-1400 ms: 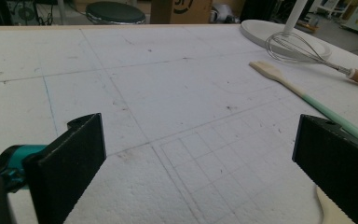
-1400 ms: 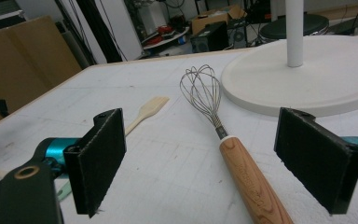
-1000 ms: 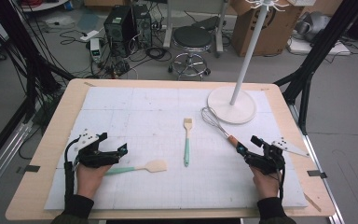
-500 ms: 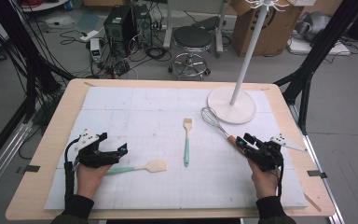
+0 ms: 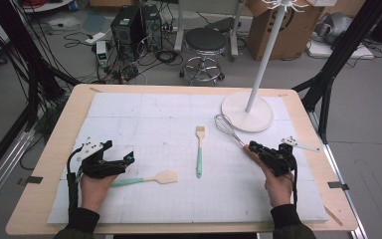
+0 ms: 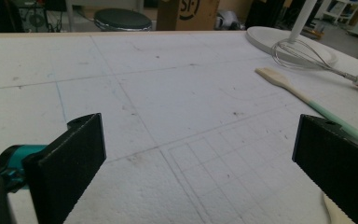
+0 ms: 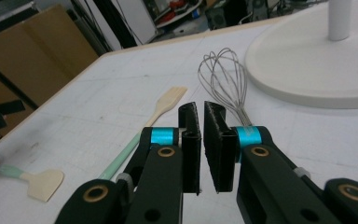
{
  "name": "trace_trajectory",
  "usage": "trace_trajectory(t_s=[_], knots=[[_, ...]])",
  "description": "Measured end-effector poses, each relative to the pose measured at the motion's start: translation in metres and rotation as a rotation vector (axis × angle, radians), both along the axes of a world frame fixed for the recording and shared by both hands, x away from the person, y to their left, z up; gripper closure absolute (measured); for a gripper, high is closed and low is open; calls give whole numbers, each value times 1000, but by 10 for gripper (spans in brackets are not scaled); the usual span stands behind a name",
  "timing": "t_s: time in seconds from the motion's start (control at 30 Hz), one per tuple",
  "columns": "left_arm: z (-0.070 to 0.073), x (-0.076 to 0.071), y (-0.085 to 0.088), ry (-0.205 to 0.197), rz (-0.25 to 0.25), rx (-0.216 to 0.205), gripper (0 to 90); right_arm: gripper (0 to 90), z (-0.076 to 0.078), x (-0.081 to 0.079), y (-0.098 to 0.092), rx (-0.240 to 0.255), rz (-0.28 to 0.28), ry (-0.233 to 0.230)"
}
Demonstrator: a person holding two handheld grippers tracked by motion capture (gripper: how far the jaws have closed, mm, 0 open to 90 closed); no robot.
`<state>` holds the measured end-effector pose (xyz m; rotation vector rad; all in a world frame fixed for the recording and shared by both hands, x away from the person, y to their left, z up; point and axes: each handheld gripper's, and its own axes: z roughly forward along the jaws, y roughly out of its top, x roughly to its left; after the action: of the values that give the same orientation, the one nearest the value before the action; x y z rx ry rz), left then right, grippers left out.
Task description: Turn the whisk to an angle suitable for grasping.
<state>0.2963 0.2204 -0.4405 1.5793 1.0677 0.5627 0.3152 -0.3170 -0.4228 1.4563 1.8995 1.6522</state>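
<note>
The right gripper (image 5: 256,148), black and angular with turquoise pivots, has just been closing its jaws; their ribbed pads now stand nearly together on the whisk (image 5: 229,130) by its wooden handle, which is hidden between them in the right gripper view. The whisk's thin steel wire loops fan out just in front of the white round stand base (image 5: 246,111), the balloon end touching its rim. Left of the whisk lies a flat wooden fork spatula (image 5: 199,149) with a mint-green handle. The left gripper (image 5: 122,160) is wide open and empty, far left of the whisk, beside a wooden scraper (image 5: 149,178) with a green handle.
</note>
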Motion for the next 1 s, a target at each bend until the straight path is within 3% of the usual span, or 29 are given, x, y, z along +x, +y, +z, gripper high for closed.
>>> trace_trajectory(t_s=[0.1, 0.27, 0.57, 0.67, 0.77, 0.8, 1.0], knots=[[0, 0, 0, 0, 2, 1, 33, 884, 0, 12, 9, -20, -5, 19], [1, -1, -2, -5, -9, 13, 32, 887, -5, 33, 12, 16, -38, 103], [1, -1, -2, -11, -10, 1, 32, 840, -7, 68, 22, -14, -84, 220], [0, 0, -2, -14, -7, -3, 32, 887, -6, 81, 23, -33, -132, 262], [0, 1, -2, -11, -8, -4, 32, 896, -9, 92, 21, -3, -164, 304], [0, 1, -2, -13, -6, -3, 33, 896, -10, 96, 22, -13, -168, 319], [1, 0, -4, -15, -12, -3, 33, 897, -16, 103, 29, -47, -171, 385]])
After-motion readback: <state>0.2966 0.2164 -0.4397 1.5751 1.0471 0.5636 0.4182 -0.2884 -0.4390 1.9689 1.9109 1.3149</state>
